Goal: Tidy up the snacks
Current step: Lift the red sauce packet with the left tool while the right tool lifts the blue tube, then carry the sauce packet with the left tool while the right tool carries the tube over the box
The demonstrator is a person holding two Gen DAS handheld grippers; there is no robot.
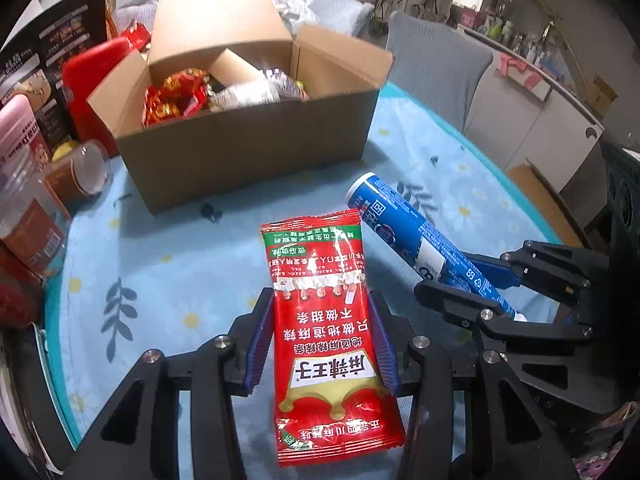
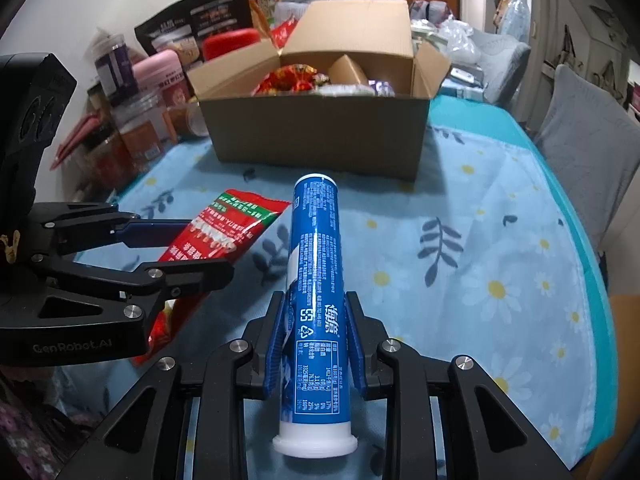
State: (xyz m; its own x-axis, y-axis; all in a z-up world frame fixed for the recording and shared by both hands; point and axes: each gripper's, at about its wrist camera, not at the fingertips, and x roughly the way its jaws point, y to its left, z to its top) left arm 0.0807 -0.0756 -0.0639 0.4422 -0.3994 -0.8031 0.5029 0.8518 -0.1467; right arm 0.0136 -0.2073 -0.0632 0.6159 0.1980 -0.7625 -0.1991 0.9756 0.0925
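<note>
Red snack packet (image 1: pixel 328 320): glossy crinkled film; blue tube (image 2: pixel 318 280): glossy plastic, matt white cap; box (image 1: pixel 248 152): matt corrugated cardboard; counter cloth (image 2: pixel 480 260): soft printed fabric.

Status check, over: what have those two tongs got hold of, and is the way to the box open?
Left tongs shut on red snack packet. Right tongs shut on blue tube. Cardboard box ahead, flaps open, partly filled. Nothing between.

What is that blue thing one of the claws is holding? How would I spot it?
Find the open cardboard box on the daisy-print tablecloth. In front of it the right gripper clamps a blue tube. Unlike the flat red snack packet beside it, it is a rigid cylinder with a white cap.
</note>
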